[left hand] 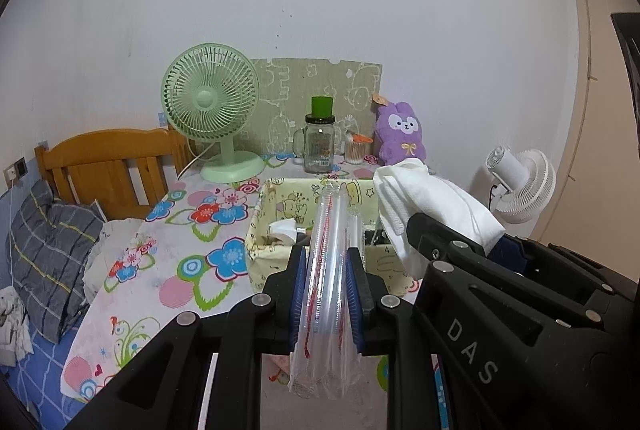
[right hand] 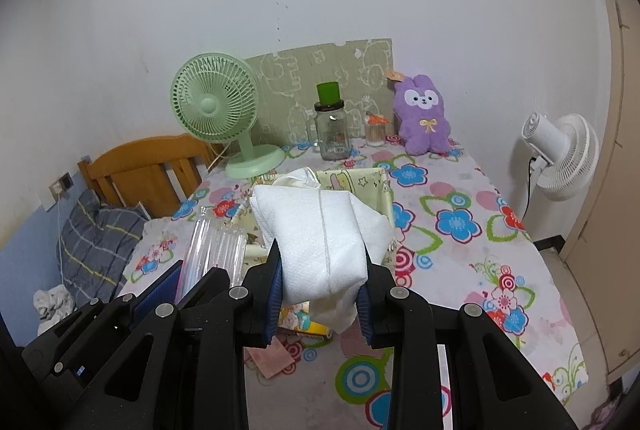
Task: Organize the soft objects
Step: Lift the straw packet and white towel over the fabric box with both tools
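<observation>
My left gripper (left hand: pixel 328 262) is shut on a clear air-cushion packing strip with red lines (left hand: pixel 326 294), held above the near edge of a pale yellow fabric basket (left hand: pixel 272 197). My right gripper (right hand: pixel 320 270) is shut on a folded white cloth bundle (right hand: pixel 320 230), raised over the same basket (right hand: pixel 382 181). The white bundle (left hand: pixel 432 205) and the right gripper's black body show at the right of the left wrist view. The packing strip (right hand: pixel 216 246) appears at the left of the right wrist view. A purple plush bunny (right hand: pixel 424 117) sits at the back of the table.
A flowered cloth covers the table (right hand: pixel 460 230). At the back stand a green fan (right hand: pixel 216 109), a glass jar with green lid (right hand: pixel 331 125) and a cotton-swab cup (right hand: pixel 375 131). A white fan (right hand: pixel 564 153) is right, a wooden bed with a pillow (left hand: pixel 52 242) left.
</observation>
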Tool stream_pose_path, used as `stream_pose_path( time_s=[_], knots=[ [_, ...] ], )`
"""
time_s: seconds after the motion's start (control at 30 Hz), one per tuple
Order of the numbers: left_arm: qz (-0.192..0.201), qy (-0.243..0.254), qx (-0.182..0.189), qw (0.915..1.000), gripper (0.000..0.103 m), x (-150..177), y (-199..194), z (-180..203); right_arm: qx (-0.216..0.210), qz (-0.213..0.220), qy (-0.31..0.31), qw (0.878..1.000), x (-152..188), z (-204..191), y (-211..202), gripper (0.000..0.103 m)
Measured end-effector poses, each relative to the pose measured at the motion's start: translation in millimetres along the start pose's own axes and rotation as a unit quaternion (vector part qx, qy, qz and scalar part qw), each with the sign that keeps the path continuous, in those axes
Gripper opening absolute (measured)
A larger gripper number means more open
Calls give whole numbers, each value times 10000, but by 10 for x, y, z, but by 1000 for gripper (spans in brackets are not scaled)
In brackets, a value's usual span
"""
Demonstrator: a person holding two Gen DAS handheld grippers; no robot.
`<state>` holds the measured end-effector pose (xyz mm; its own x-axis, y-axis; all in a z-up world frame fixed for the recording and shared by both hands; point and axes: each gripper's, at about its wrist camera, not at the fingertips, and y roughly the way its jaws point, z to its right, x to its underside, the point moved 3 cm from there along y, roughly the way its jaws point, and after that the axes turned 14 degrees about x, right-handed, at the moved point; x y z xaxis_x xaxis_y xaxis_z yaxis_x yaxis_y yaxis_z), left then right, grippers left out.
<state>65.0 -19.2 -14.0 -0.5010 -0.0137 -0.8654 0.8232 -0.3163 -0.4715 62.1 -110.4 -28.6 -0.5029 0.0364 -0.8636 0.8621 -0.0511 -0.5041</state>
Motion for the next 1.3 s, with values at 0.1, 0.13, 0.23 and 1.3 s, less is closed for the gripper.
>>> stream_pose_path(
  time_s=[0.1, 0.13, 0.23, 1.3],
  knots=[
    [-2, -1, 2, 10000, 18, 1, 0, 0, -5, 17, -10, 10000, -50, -28, 29, 34],
    [0, 0, 2, 10000, 18, 1, 0, 0, -6, 20, -12, 10000, -63, -32, 40, 34],
    [-11, -2, 4, 10000, 18, -63, 44, -26, -13, 22, -30, 10000, -112, -47, 88, 34],
    [-122, -35, -91, 9999, 18, -434, 726, -303, -140, -44, -153, 9998, -542, -180, 831, 34]
  ],
)
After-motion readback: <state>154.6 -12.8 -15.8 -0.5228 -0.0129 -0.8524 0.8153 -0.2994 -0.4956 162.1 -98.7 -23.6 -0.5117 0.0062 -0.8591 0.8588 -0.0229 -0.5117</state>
